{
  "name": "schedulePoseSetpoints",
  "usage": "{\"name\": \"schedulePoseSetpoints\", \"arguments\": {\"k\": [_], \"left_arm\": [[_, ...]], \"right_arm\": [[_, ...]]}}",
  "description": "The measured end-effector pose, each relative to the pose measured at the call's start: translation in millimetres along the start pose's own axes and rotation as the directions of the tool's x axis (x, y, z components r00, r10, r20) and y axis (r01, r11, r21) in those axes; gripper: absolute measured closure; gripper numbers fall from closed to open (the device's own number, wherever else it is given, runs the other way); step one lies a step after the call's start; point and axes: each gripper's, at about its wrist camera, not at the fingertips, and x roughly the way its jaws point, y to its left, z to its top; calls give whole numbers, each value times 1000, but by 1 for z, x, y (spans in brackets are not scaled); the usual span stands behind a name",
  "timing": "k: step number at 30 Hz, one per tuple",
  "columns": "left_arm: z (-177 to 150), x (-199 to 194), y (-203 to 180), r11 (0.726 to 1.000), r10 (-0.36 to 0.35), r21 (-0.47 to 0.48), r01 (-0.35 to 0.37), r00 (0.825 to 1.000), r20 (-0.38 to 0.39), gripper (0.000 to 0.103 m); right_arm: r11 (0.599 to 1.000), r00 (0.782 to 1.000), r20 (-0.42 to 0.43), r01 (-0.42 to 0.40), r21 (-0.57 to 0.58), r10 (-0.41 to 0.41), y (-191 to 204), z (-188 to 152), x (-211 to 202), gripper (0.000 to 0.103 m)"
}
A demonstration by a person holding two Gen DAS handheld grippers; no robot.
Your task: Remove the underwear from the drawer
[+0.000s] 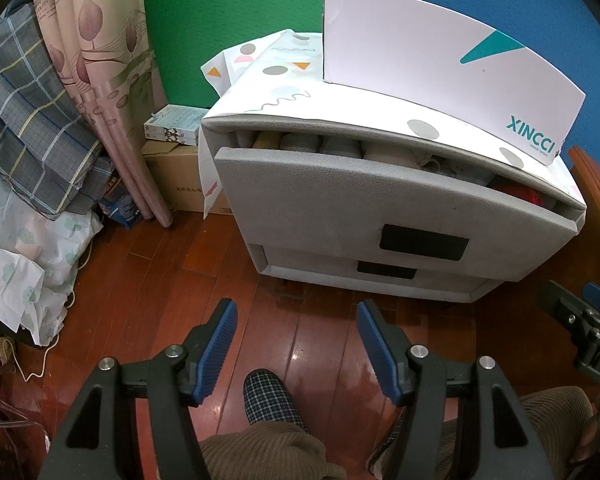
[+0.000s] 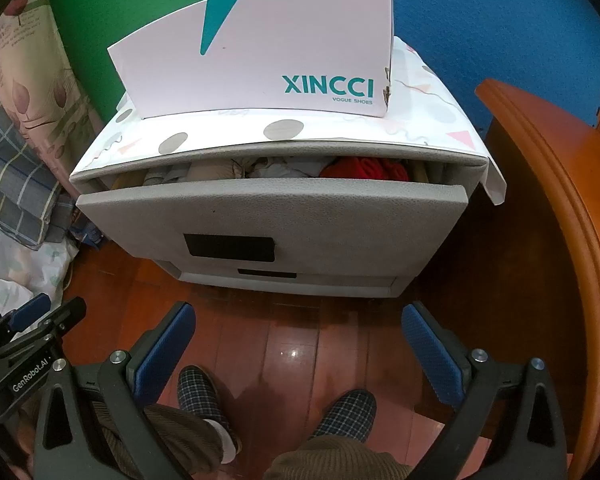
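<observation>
Right-wrist view: the top drawer (image 2: 272, 216) of a grey nightstand (image 2: 284, 280) is seen pulled partly out; folded clothing (image 2: 260, 170) is packed along the gap behind its front panel, with a red garment (image 2: 364, 168) towards the right and pale grey and beige pieces to the left; which of these is underwear cannot be told; a black rectangular handle recess (image 2: 230, 245) is set in the drawer front, and a second, shut drawer (image 2: 284, 276) is visible below it. A patterned sheet (image 2: 228, 134) is spread over the nightstand top, and a white shoe box (image 2: 260, 56) marked XINCCI is stood upon it.

Both sets of tongs are held low before the nightstand, well apart from the drawer and above a red-brown wooden floor (image 2: 300, 344); the right tongs (image 2: 298, 344) are spread wide with nothing between the blue pads; the left tongs (image 1: 297, 340) are likewise parted and empty. Checked slippers (image 2: 198, 396) and brown trousers (image 2: 340, 460) are seen beneath the tongs.

A floral curtain (image 1: 96, 76) and a plaid blanket (image 1: 28, 128) are seen to the left of the nightstand, with cardboard boxes (image 1: 176, 184) against the green wall (image 1: 228, 4); an orange wooden piece of furniture (image 2: 548, 216) is seen just beside the nightstand on the right.
</observation>
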Motion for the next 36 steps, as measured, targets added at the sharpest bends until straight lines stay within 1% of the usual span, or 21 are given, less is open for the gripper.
{"name": "schedulePoseSetpoints", "arguments": {"k": [22, 23, 29, 31, 32, 34, 36], "left_arm": [[0, -1, 3, 1000, -3, -3, 3, 1000, -2, 39], [0, -1, 3, 1000, -2, -3, 2, 1000, -1, 39], [1, -1, 5, 1000, -10, -9, 10, 1000, -6, 39], [2, -1, 8, 999, -27, -24, 27, 1000, -9, 39], [3, 0, 11, 998, -47, -35, 47, 999, -13, 39], [8, 2, 19, 991, -106, -82, 104, 994, -27, 39], [15, 4, 31, 975, -171, -149, 165, 985, -26, 39]], "right_arm": [[1000, 1000, 0, 11, -6, -11, 0, 0, 0, 1], [1000, 1000, -2, -1, 3, 1, -1, 0, -1, 1], [1000, 1000, 0, -7, 7, 7, -1, 1, 0, 1], [1000, 1000, 6, -4, 3, 4, -1, 0, -1, 1], [1000, 1000, 12, -3, 2, 3, -1, 0, -1, 1], [1000, 1000, 12, -7, 4, 7, -1, 0, -1, 1], [1000, 1000, 12, -7, 6, 7, -1, 0, -1, 1]]}}
